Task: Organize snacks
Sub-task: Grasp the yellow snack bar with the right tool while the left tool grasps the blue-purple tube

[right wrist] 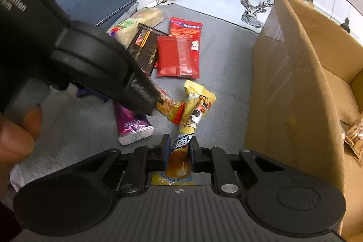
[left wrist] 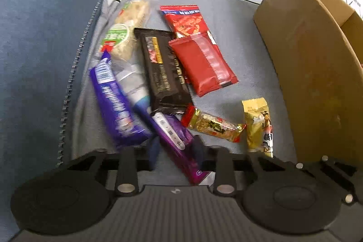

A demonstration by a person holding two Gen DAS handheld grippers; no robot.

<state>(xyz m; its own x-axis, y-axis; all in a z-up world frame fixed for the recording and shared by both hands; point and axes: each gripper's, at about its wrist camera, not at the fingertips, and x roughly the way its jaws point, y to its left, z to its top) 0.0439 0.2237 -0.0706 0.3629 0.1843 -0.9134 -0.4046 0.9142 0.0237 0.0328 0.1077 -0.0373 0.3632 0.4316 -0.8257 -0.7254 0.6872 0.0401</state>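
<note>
Right gripper (right wrist: 179, 152) fingers clamped on soft yellow foil snack pouch (right wrist: 181, 162), bottom centre. Light, crinkly, slippery; best pinched mid-body. Left gripper (left wrist: 175, 151) fingers clamped on glossy purple wrapper bar (left wrist: 174, 137), lower centre.

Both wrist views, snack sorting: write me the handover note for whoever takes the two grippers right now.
Right gripper: shut on a yellow snack pack.
Left gripper: jaws around the purple bar; grip unclear.
On the grey cloth: red packets, black bar, blue bar, gold-red bar, wrapped sandwich.
Cardboard box at right already holds something.
Left: box the yellow pack, then the rest.
</note>
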